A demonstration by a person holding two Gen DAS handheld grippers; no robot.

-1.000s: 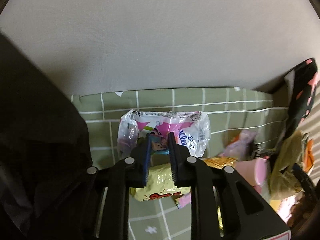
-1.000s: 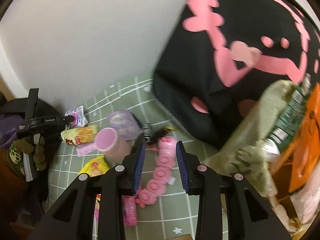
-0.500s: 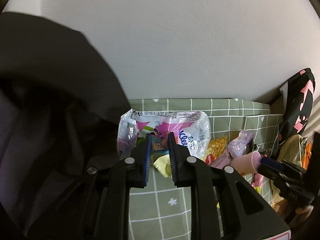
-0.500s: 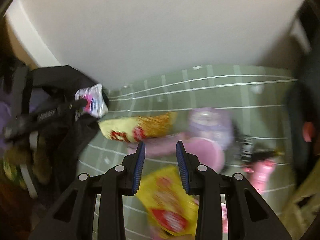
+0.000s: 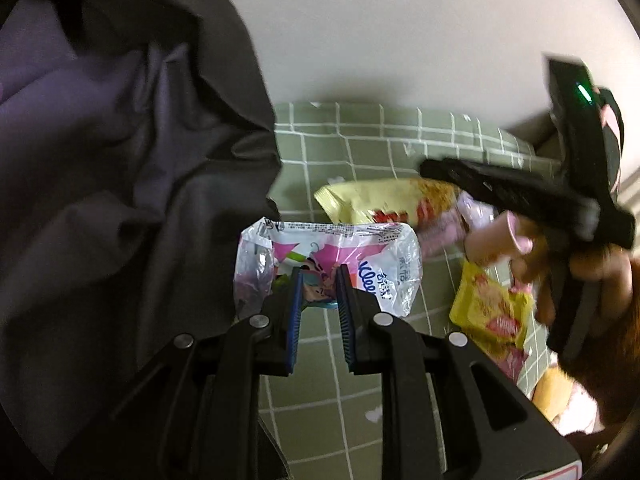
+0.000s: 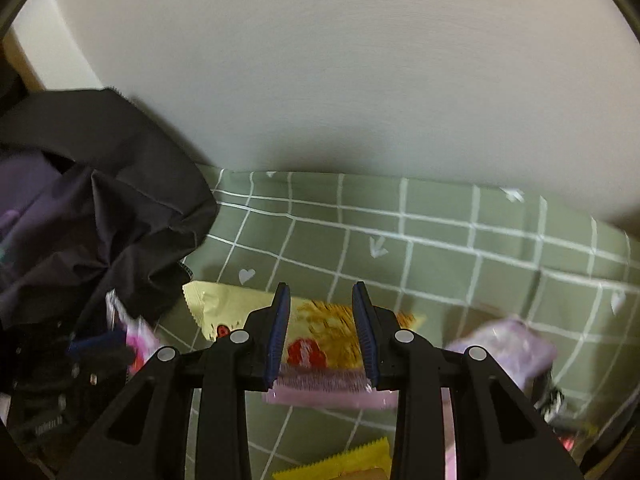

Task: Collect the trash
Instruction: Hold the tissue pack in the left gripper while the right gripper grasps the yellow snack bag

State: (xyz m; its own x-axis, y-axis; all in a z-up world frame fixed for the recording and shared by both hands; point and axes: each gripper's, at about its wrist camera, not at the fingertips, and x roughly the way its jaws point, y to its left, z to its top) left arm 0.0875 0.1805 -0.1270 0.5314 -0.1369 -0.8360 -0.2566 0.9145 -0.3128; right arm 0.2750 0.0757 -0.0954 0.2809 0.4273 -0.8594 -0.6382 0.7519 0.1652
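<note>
My left gripper [image 5: 318,276] is shut on a white and pink tissue wrapper [image 5: 384,268] and holds it beside the open black trash bag [image 5: 120,184]. My right gripper [image 6: 321,300] is open and empty, just above a yellow snack packet [image 6: 320,320] that lies on the green checked cloth [image 6: 440,248]. The same packet [image 5: 384,200] shows in the left wrist view, with the right gripper [image 5: 520,192] over it. A pink wrapper [image 6: 320,390] lies under the right gripper's fingers.
A pink cup [image 5: 500,240] lies on its side and a small yellow packet [image 5: 492,308] lies near it. A lilac wrapper [image 6: 508,348] lies to the right. A second yellow packet [image 6: 340,462] is at the lower edge. A white wall stands behind.
My left gripper carried the tissue wrapper left to the black bag. My right gripper swung left from the pink toy and cup to above the yellow snack packet.
</note>
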